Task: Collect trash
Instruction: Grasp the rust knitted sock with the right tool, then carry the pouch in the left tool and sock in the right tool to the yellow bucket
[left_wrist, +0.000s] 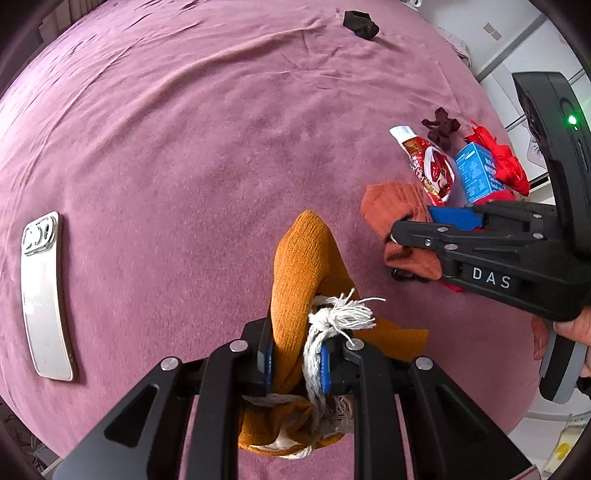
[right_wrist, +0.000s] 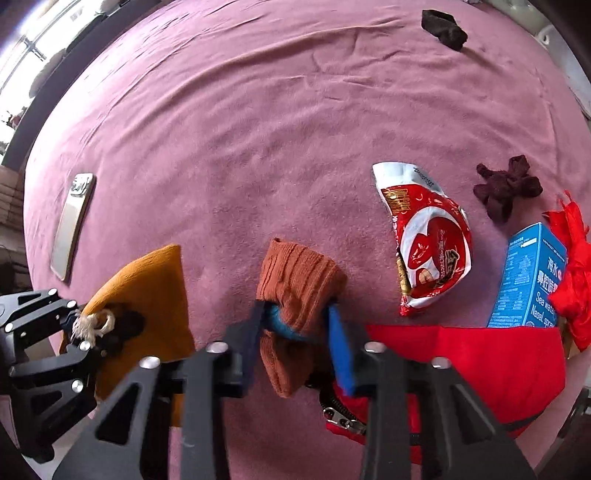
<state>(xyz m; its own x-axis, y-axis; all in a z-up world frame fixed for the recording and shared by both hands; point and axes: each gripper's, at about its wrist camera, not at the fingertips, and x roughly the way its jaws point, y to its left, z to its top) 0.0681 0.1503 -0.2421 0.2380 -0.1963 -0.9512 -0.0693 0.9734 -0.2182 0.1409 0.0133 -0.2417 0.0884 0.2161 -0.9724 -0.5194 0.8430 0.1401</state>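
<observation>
On the mauve bedspread (left_wrist: 184, 147), my left gripper (left_wrist: 297, 363) clamps a mustard drawstring bag (left_wrist: 306, 258); my right gripper (right_wrist: 295, 332) pinches a rust sock (right_wrist: 299, 280) beside a red zip pouch (right_wrist: 480, 354).

1. One phone (left_wrist: 46, 295) lies on the pink cloth.
2. One red-and-white snack wrapper (right_wrist: 428, 240).
3. One blue nasal-spray box (right_wrist: 528, 277).
4. Two orange-toned knit pieces: a mustard one (left_wrist: 303, 266) and a rust one (right_wrist: 299, 280).
5. Two dark crumpled scraps: one maroon (right_wrist: 506, 188), one black (right_wrist: 445, 24).
6. One red zip pouch (right_wrist: 461, 369).
7. Two grippers, left (left_wrist: 297, 360) and right (right_wrist: 295, 332).
</observation>
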